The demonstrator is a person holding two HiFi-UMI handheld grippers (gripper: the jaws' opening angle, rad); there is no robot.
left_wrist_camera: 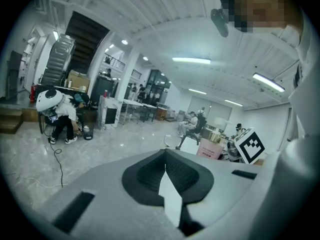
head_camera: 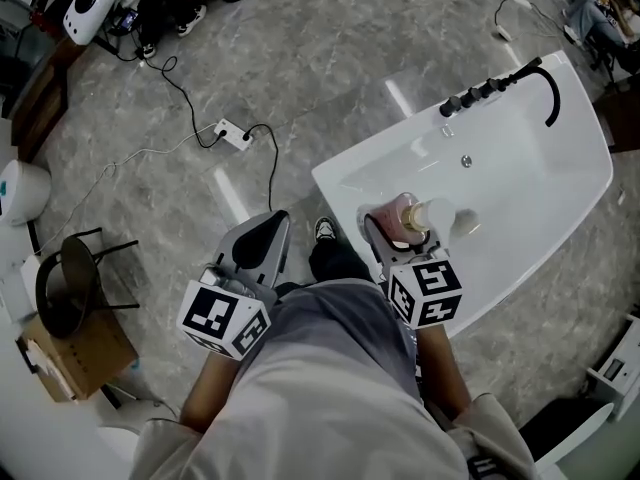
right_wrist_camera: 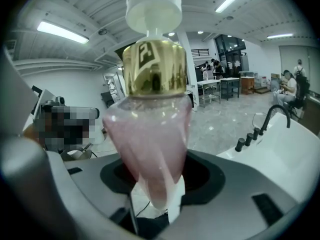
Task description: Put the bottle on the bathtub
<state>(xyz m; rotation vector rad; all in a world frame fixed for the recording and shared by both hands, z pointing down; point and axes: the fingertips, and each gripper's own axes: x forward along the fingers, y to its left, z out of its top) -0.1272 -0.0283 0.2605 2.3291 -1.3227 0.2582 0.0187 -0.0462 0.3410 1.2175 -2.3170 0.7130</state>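
Bathtub [head_camera: 540,173], white and free-standing, fills the right of the head view on a grey marbled floor [head_camera: 330,58], with black faucet fittings [head_camera: 500,86] on its far rim; the right gripper view shows its rim [right_wrist_camera: 295,149] low on the right.

At the near end the person stands with a gripper in each hand. The left gripper [head_camera: 264,236] hangs over the floor, well apart from the tub. In its own view [left_wrist_camera: 165,168] the jaws meet along one line with nothing between them.

The right gripper [head_camera: 403,226] reaches over the tub's near end, its jaws clamped on the pump bottle [head_camera: 415,218]. In its own view [right_wrist_camera: 156,186] they pinch the lower part of that pink bottle [right_wrist_camera: 150,134]. A gold collar [right_wrist_camera: 154,69] and a white pump head [right_wrist_camera: 152,6] sit above the pink body.

The bottle looks carried above the tub's near edge; whether it touches the tub I cannot tell. I judge this to be the carry, just short of placement. The next move likely calls for picking a flat stretch of rim, bringing the base down square on it, then parting the jaws gently so the tall bottle does not tip into the basin.
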